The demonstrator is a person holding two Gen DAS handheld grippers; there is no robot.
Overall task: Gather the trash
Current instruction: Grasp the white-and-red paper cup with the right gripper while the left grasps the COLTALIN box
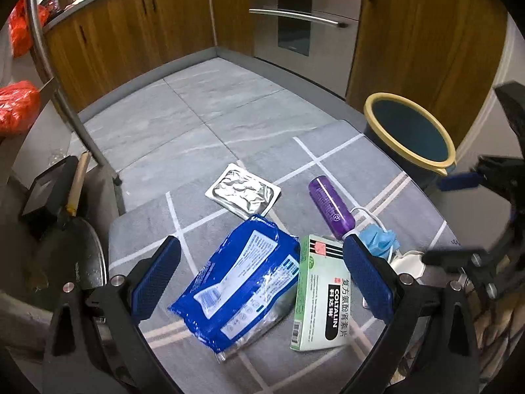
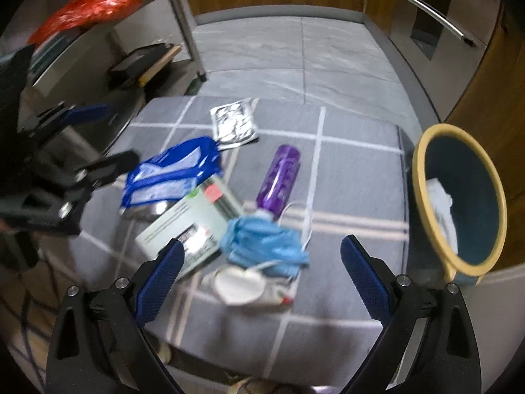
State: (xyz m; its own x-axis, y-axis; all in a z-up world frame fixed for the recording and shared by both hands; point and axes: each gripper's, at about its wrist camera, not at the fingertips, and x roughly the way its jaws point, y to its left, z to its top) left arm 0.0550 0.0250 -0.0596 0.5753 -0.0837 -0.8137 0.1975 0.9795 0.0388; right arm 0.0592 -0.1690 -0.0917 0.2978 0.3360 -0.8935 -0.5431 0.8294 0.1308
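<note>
Both tongs, left [image 1: 262,279] and right [image 2: 262,272], hung wide open and empty over litter strewn across a grey checked mat [image 2: 354,177]. The crumpled blue face mask [image 2: 262,239] lay between the right tongs' pads, apparently the next pick. The yellow-rimmed blue bucket [image 2: 423,151] stood just beside the mat, likely for short drops.

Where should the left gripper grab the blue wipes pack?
Take the blue wipes pack across its short width near the middle, coming straight down from above. It lies flat on the mat, long and soft, angled from near-left to far-right. The left gripper is open around it already; mind the green box touching its right edge.
</note>
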